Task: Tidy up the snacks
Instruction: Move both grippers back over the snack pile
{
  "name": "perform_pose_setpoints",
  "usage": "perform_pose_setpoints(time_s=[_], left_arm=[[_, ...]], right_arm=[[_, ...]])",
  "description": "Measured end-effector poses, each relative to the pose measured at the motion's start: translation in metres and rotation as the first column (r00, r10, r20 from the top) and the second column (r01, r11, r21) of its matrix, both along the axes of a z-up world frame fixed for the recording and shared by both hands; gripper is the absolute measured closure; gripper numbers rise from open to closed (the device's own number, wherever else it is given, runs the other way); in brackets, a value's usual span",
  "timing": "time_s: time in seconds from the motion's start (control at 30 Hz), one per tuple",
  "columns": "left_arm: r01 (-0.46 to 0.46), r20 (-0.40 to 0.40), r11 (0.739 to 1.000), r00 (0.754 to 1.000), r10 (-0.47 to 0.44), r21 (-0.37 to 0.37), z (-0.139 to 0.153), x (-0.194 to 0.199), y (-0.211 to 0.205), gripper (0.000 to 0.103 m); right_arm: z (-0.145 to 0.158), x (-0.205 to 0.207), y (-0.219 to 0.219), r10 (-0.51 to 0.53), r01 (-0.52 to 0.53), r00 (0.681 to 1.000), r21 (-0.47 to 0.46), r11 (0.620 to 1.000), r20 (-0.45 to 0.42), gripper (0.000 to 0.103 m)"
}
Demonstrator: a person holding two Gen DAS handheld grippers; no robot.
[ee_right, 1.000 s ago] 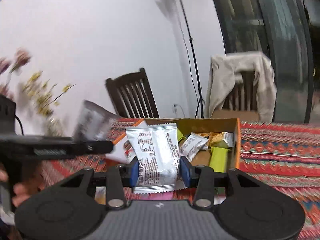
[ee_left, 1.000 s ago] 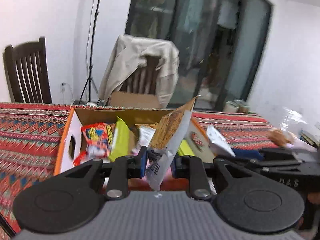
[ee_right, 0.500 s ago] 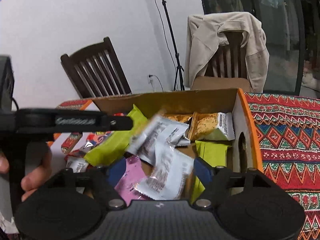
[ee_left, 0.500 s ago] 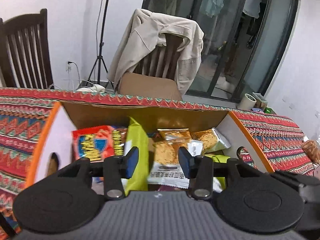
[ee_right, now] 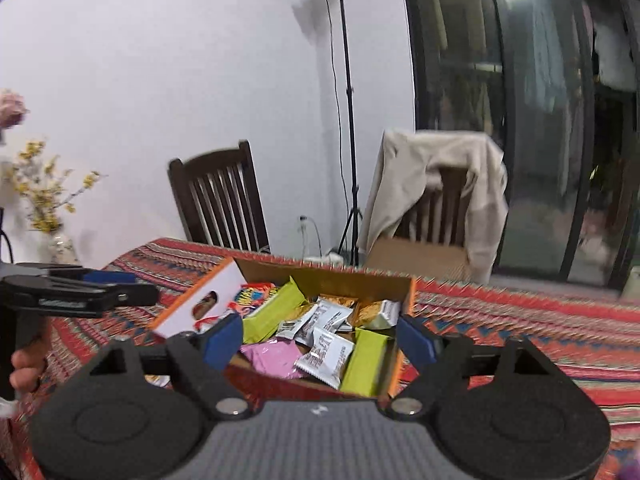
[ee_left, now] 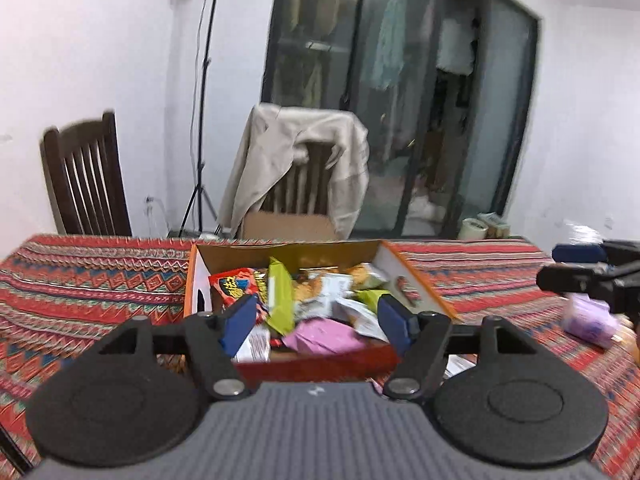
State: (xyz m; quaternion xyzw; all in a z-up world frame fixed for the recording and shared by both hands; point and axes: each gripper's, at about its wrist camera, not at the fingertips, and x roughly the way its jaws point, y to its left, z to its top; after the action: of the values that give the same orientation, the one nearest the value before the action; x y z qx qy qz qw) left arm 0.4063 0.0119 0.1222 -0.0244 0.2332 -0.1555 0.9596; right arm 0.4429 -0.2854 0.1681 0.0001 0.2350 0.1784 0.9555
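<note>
Beside box (ee_left: 416, 276), purple packet (ee_left: 588, 318), blurred, perhaps loose; right-wrist view omits it.

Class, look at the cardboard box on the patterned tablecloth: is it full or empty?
Nearly full. The cardboard box holds many snack packets: a pink packet, green ones, white ones and a red bag, piled up to its walls.

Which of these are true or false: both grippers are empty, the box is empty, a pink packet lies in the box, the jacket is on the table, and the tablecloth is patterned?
1. Both the left gripper and right gripper are open and empty. True.
2. The box is empty. False: it holds many snack packets.
3. A pink packet lies in the box. True.
4. The jacket lies on the table. False: it hangs over a chair behind it.
5. The tablecloth is patterned. True.
</note>
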Motion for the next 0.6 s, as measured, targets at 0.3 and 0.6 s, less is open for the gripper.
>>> perform_pose_setpoints(time_s=[0.3, 0.6], left_arm=[[-0.075, 0.109, 0.997, 0.991, 0.077, -0.022, -0.012, -0.21, 0.015, 0.016], [-0.236, 0.107, 0.971, 0.965, 0.239, -0.036, -0.051, -0.347, 0.017, 0.005]], right_arm=[[0.002, -0.176, -0.017, -0.013, 0.014, 0.995, -0.01, 1.0, 0.102, 0.004], [-0.049, -0.302, -0.01, -0.035, 0.035, 0.986, 0.007, 0.999, 0.162, 0.002]])
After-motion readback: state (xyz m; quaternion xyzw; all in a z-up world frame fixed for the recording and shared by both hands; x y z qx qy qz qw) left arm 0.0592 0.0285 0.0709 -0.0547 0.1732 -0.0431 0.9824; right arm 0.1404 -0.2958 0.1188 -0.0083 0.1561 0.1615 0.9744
